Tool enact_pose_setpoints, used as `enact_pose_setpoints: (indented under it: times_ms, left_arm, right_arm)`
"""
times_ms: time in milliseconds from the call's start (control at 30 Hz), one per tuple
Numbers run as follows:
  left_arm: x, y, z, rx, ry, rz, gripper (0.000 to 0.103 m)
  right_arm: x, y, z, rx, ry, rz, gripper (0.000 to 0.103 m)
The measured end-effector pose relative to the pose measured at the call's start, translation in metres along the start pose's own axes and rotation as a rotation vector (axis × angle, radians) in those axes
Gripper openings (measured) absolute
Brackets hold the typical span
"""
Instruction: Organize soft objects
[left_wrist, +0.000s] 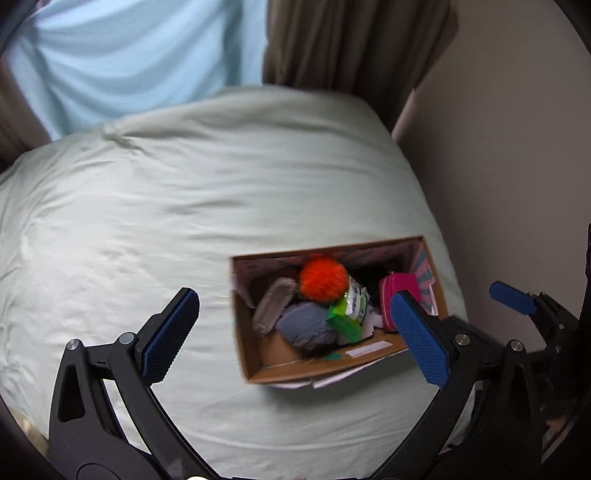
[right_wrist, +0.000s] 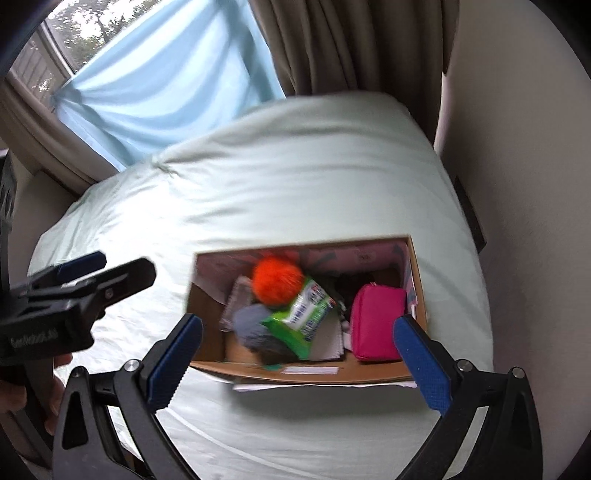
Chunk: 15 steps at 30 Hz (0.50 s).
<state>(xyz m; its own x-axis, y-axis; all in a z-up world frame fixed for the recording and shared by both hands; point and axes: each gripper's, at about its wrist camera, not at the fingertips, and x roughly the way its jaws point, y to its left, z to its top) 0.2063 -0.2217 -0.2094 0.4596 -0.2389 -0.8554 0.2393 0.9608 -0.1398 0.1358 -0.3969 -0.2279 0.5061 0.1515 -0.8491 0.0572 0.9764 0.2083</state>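
An open cardboard box (left_wrist: 280, 369) (right_wrist: 369, 373) sits on the pale green bed. Inside lie an orange fluffy ball (left_wrist: 322, 278) (right_wrist: 277, 280), a grey fuzzy piece (left_wrist: 273, 306), a blue-grey soft lump (left_wrist: 308, 326) (right_wrist: 253, 326), a green tissue pack (left_wrist: 351, 310) (right_wrist: 301, 317) and a pink pouch (left_wrist: 397, 291) (right_wrist: 375, 319). My left gripper (left_wrist: 295, 332) is open and empty above the box's near left side. My right gripper (right_wrist: 299, 354) is open and empty above the box's near edge.
The bed cover (left_wrist: 221, 184) (right_wrist: 314, 166) spreads around the box. A light blue curtain (right_wrist: 166, 85) and brown drapes (right_wrist: 351, 44) hang behind. A beige wall (right_wrist: 535, 221) runs along the right. The left gripper also shows in the right wrist view (right_wrist: 88, 273).
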Motion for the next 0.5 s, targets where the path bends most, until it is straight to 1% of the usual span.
enact_pose_setpoints:
  times_ms: [167, 367, 500]
  left_arm:
    - [-0.075, 0.042, -0.011, -0.051, -0.108, 0.018, 0.103]
    - [-0.162, 0.091, -0.033, -0.083, -0.253, 0.081, 0.103]
    - [-0.212, 0.115, -0.048, -0.080, -0.350, 0.110, 0.103]
  right_arm:
    - [-0.045, 0.048, 0.009, -0.052, -0.058, 0.001, 0.103]
    - [-0.106, 0.114, 0.011, -0.117, -0.180, 0.004, 0.103]
    - [-0.140, 0.153, 0.005, -0.147, -0.255, -0.012, 0.103]
